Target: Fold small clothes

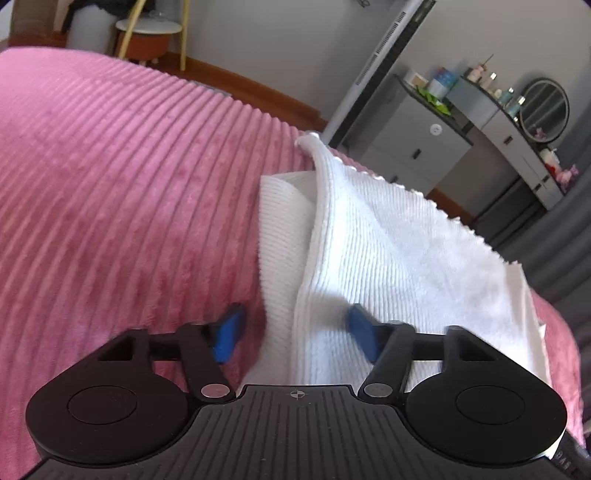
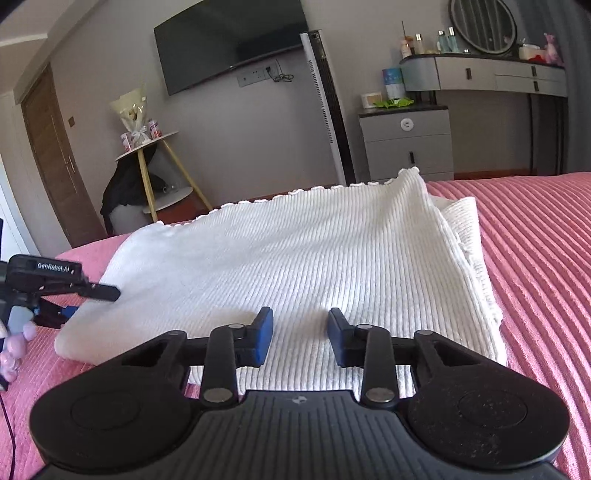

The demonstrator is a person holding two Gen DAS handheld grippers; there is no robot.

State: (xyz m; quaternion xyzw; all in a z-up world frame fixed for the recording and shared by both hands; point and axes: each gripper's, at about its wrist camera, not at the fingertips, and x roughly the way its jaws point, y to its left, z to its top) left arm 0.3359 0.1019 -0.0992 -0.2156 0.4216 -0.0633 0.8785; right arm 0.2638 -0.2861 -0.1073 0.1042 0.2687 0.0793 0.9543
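A white ribbed garment (image 2: 295, 258) lies folded in layers on the pink bedspread (image 2: 535, 240); it also shows in the left wrist view (image 1: 388, 251). My left gripper (image 1: 293, 328) is open, its blue pads straddling the garment's near left folded edge. My right gripper (image 2: 300, 332) is open and empty, just above the garment's near edge. The left gripper shows in the right wrist view (image 2: 74, 295) at the garment's left corner.
The pink ribbed bedspread (image 1: 110, 184) covers the bed. Beyond the bed stand a grey drawer cabinet (image 2: 406, 144), a dressing table with a round mirror (image 2: 484, 26), a tower fan (image 2: 325, 103), a wall TV (image 2: 229, 44) and a small round side table (image 2: 147, 147).
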